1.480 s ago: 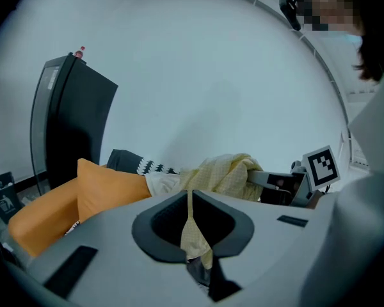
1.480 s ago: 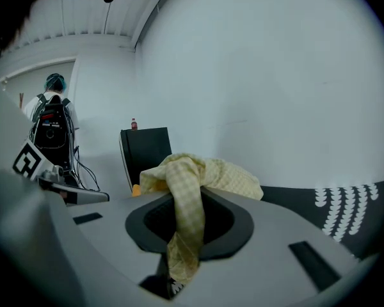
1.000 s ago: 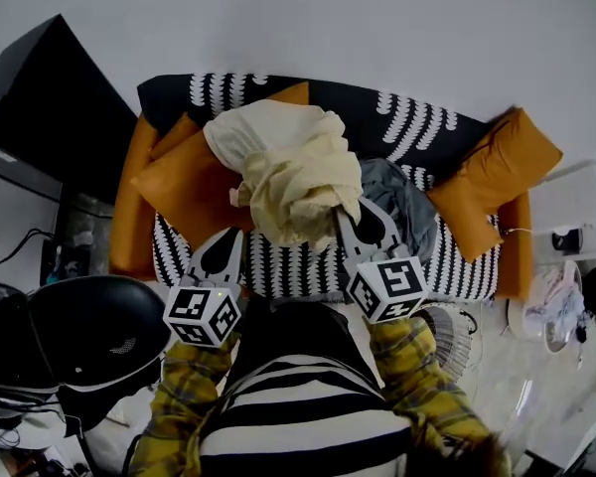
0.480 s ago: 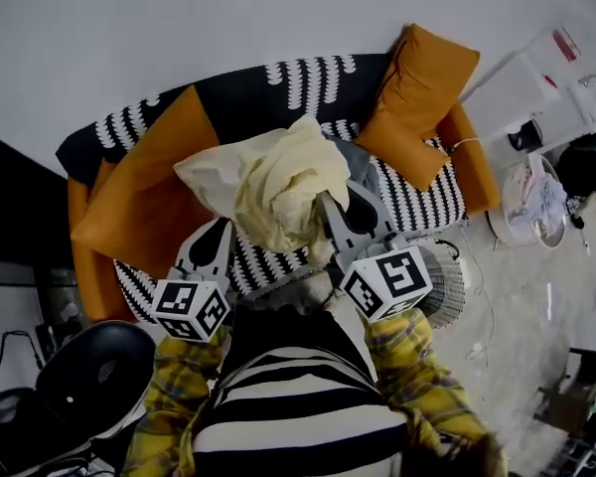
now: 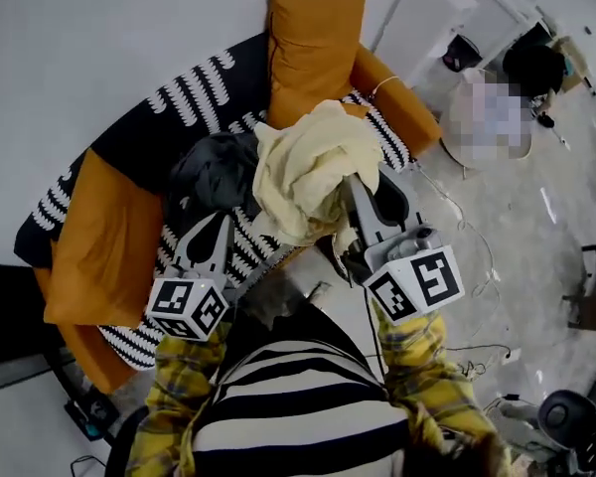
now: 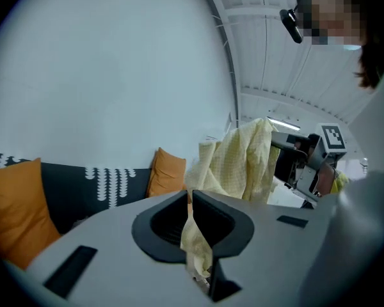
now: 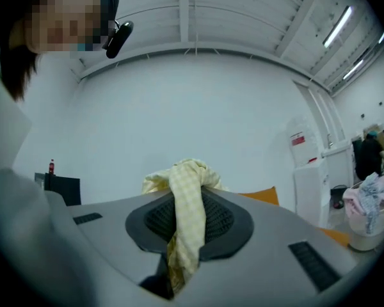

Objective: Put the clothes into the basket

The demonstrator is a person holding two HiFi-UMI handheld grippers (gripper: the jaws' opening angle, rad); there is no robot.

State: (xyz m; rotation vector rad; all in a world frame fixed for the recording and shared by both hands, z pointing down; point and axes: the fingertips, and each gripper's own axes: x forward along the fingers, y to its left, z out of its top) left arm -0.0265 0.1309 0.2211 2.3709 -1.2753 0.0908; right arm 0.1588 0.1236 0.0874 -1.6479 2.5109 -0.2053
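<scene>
The left gripper (image 6: 189,202) has its jaws pressed together on a thin fold of the yellow garment (image 5: 313,167), and a short tail of cloth hangs out below the pads. The right gripper (image 7: 187,204) pinches a thicker, rope-like twist of the same garment, its jaws a little apart around the bunched cloth. Between the 2 grippers the garment hangs in the air as a crumpled bundle, clear of the seat and over the front edge of the sofa (image 5: 194,92). The person's yellow plaid sleeves (image 5: 184,396) run back from both grippers to a striped top. On the sofa's black-and-white seat, just behind the left gripper, lies a dark grey garment (image 5: 214,177). An orange cushion (image 5: 313,38) leans against the backrest at the far end, and a larger one (image 5: 104,237) lies at the near end. In the right gripper view a white container (image 7: 366,234) holding pale clothes stands on the floor (image 5: 517,227) well off to the right
</scene>
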